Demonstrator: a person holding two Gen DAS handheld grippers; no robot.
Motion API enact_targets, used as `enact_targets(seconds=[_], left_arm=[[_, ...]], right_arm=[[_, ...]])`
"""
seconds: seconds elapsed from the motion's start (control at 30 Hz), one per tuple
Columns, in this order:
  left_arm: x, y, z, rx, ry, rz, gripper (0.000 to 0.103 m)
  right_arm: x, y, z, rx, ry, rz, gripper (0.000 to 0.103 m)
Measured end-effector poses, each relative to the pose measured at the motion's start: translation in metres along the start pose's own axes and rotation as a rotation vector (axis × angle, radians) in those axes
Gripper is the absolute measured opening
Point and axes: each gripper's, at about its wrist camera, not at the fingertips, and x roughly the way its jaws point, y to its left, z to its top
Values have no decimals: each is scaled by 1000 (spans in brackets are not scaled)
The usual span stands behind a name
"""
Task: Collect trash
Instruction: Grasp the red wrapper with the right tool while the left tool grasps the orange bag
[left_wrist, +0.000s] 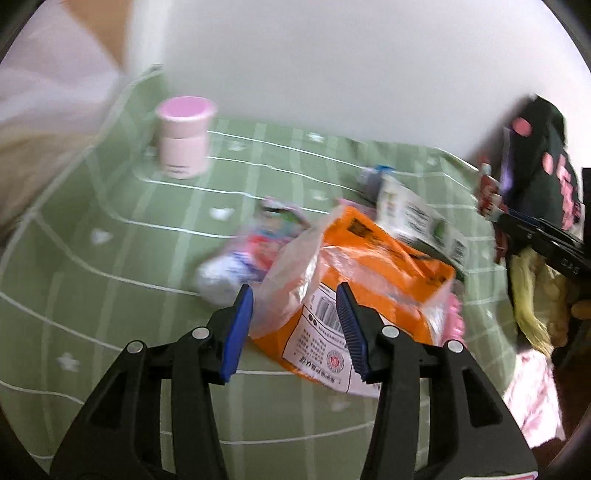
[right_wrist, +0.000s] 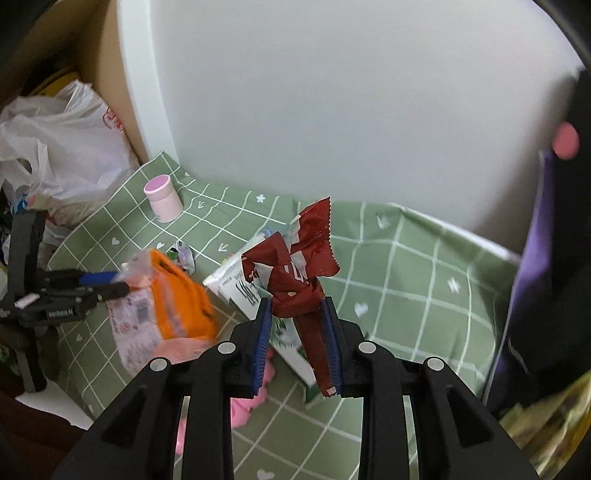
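An orange and clear snack bag (left_wrist: 373, 280) lies on the green checked cloth (left_wrist: 110, 258). Its clear end sits between the blue pads of my left gripper (left_wrist: 295, 299), which stands open around it; the right wrist view shows that gripper (right_wrist: 110, 283) at the bag (right_wrist: 177, 302). My right gripper (right_wrist: 295, 314) is shut on a crumpled dark red wrapper (right_wrist: 295, 266), held up above the table. In the left wrist view the red wrapper (left_wrist: 489, 195) shows at the right edge. A white carton (right_wrist: 236, 284) and small crumpled wrappers (left_wrist: 236, 266) lie beside the bag.
A pink-lidded jar (right_wrist: 162, 199) stands at the cloth's far left corner by the white wall. A white plastic bag (right_wrist: 62, 147) bulges beyond the table's left edge. Something pink (right_wrist: 243, 406) lies near the front. A person's dark garment (right_wrist: 554, 258) fills the right.
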Motion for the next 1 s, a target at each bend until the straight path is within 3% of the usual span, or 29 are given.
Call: enact_targets(seconds=[0.1, 0.17, 0.23, 0.4, 0.73, 1.0], left_arm=[[2, -14, 1, 25, 10, -69, 44], [3, -19, 3, 36, 15, -51, 39], [0, -17, 4, 39, 19, -48, 25], [-11, -11, 5, 43, -9, -39, 19], [-37, -37, 26, 163, -118, -39, 17], [-59, -60, 57, 187, -210, -111, 17]], right_arm=[[-5, 1, -8, 12, -14, -8, 26], [-6, 3, -12, 15, -20, -21, 26], [-8, 2, -16, 36, -27, -3, 26], [-11, 3, -26, 66, -36, 7, 26], [-29, -4, -43, 133, -64, -36, 26], [-54, -11, -49, 172, -115, -88, 26]])
